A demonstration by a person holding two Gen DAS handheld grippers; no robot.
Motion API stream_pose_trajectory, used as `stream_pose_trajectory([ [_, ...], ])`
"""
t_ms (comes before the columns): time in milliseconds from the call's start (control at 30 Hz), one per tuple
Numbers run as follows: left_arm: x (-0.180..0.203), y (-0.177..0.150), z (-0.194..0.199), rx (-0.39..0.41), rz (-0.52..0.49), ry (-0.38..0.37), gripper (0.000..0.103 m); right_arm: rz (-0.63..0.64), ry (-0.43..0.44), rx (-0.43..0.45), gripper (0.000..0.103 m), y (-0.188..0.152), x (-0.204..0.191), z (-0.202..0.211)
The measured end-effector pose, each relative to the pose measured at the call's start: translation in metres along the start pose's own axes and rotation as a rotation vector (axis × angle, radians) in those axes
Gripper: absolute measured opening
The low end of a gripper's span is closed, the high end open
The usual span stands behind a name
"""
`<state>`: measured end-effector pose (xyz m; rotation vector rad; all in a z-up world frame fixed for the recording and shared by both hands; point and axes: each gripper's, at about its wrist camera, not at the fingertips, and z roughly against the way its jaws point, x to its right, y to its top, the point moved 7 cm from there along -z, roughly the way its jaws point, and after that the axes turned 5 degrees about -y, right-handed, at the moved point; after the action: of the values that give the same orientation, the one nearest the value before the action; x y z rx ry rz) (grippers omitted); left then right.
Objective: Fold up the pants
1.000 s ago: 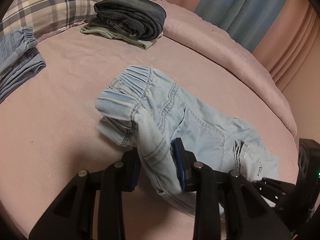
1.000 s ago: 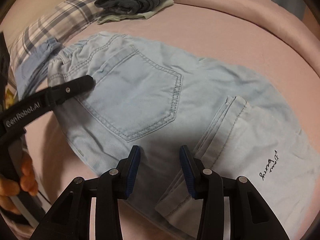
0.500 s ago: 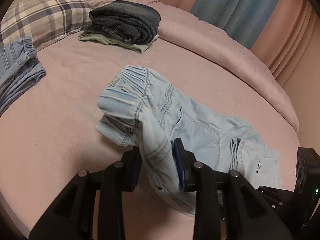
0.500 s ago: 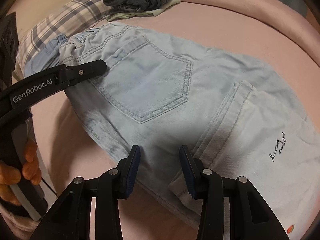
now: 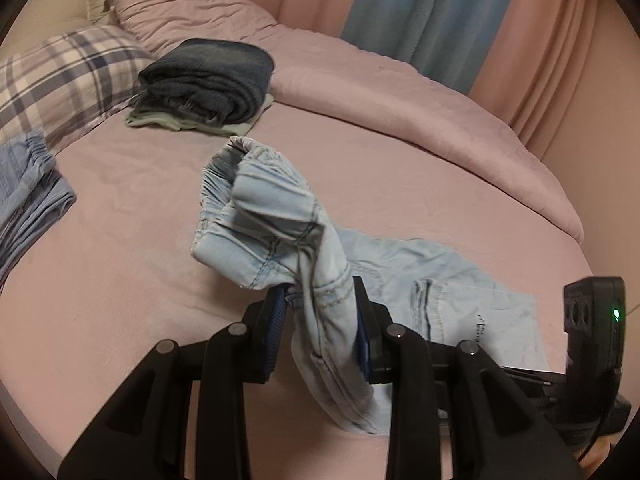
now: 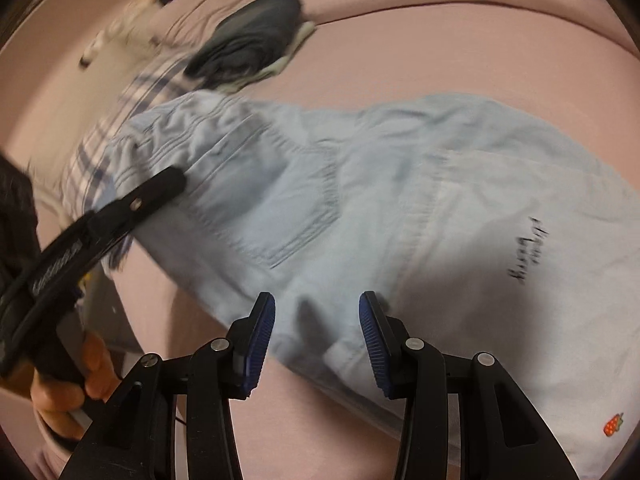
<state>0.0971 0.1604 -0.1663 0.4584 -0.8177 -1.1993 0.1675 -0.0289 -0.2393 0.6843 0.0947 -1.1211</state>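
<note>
You work on the pink bed, where the light blue pants lie, waist end lifted. Your left tool is clenched on the waistband; your right tool stands released just above the lower edge. I judge the fold is beginning: next, carry the waist toward the cuffs.

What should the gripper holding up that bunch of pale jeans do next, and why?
Probably carry it across toward the hem end and lay it down. The left gripper has the waistband side of the light blue jeans lifted, while the legs lie flat on the pink bed.
</note>
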Motion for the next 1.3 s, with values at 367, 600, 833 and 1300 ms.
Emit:
stream_pose_trajectory([
  [367, 0.041, -0.003, 0.005, -0.003, -0.143, -0.062, 0.03, -0.38, 0.446, 0.076, 0.052, 0.024, 0.017, 0.018],
  [600, 0.064, -0.01, 0.001, -0.032, -0.226, -0.11, 0.03, -0.507, 0.587, 0.094, 0.053, 0.035, 0.024, 0.02],
  [833, 0.083, -0.021, -0.008, -0.083, -0.308, -0.153, 0.031, -0.531, 0.653, 0.092, 0.057, 0.042, 0.03, 0.03],
  [1300, 0.083, -0.042, -0.011, -0.179, -0.281, -0.273, 0.058, -0.622, 0.606, 0.025, 0.07, 0.048, 0.052, 0.01],
])
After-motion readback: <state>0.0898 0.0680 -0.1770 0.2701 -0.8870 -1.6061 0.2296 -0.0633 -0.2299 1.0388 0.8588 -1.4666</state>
